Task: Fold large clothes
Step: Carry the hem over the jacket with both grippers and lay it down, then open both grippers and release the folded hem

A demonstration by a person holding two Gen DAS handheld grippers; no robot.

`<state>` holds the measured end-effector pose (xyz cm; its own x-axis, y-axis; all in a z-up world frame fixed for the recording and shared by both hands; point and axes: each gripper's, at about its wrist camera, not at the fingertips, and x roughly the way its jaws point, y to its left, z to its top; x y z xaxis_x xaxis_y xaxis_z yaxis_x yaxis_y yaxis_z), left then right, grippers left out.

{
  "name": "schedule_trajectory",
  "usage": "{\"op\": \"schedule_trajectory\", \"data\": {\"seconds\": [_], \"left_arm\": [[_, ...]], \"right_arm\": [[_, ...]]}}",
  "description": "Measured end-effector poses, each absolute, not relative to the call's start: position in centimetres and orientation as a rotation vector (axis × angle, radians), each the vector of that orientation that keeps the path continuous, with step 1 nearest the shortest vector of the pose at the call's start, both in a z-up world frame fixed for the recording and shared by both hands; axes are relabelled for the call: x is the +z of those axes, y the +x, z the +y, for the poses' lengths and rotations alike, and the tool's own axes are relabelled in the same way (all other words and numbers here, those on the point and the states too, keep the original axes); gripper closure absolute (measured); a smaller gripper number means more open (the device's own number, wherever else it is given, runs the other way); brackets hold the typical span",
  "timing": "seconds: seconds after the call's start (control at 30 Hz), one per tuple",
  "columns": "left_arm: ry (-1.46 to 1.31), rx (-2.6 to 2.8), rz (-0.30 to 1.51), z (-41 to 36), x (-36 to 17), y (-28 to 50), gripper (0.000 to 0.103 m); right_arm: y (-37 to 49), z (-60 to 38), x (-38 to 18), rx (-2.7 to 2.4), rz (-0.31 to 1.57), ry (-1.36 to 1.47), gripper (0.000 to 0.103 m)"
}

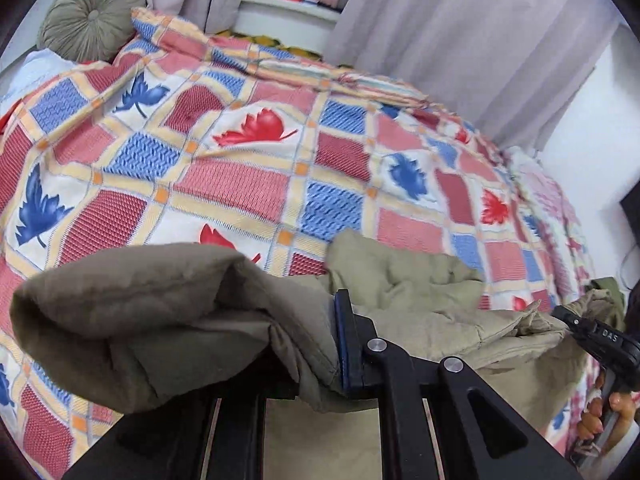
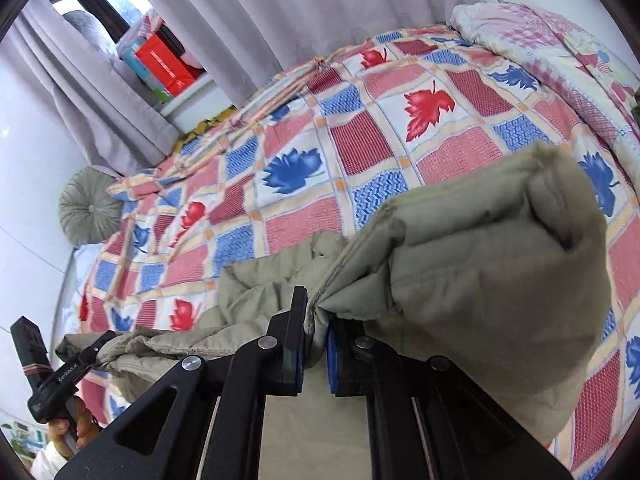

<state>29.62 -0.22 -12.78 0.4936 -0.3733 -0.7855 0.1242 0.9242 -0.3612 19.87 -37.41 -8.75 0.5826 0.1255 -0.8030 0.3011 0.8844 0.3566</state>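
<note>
- Step in hand, by my reading: the lift-and-carry of a fold. Both grippers held an edge of the padded olive garment (image 1: pixel 132 320) above the bed (image 1: pixel 240 184), with the middle of it sagging between them onto the patchwork bedspread (image 2: pixel 360 140).
- Left gripper (image 1: pixel 340 344): only one blue-padded finger showed; the other was buried under a thick roll of fabric. Cloth was pressed tight against the visible pad, so the jaws looked clamped on the garment, though the far finger's contact could not be confirmed.
- Right gripper (image 2: pixel 316 344): jaws drawn close together on a seamed edge of the garment, which was pinched between the blue pads. A bulky fold ballooned out to the right of them and hung clear of the bedspread.
- From each wrist view the opposite gripper showed at the frame edge, also with olive cloth at its tip; the two were well apart, the garment slack, not taut.
- Next move, as a judgement: bring both held edges across together and lay them on the part resting on the bed, keeping the two ends level so the padded bulk does not bunch.
- Risk: thick fabric could slip from so shallow a pinch on the right.
- A round pleated cushion (image 1: pixel 94 12) sat at the bed's far end, clear of the work.
</note>
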Motion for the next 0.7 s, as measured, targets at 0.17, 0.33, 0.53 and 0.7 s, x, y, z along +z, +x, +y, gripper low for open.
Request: {"op": "schedule_trajectory", "data": {"seconds": [0.17,0.33,0.53,0.7], "left_arm": [[-0.195,-0.245,1.057,-2.5,-18.4,31.8,0.088],[-0.184,-0.205,1.090,-3.6,-21.4,32.9,0.088],[-0.159,-0.213,1.090,-3.5,-20.9,32.9,0.078],[-0.115,-0.170,1.010,-2.7,-17.9,31.5,0.014]], "right_arm": [[22.4,-38.1,-14.3,-0.143,1.013,0.485,0.094],[23.4,-39.1,-18.9,-0.165,1.046,0.526,0.093],[23.4,-39.9,-19.9,-0.160,1.042,0.608,0.084],[22.9,-40.0,-17.2,-0.137,1.000,0.582,0.017]]}}
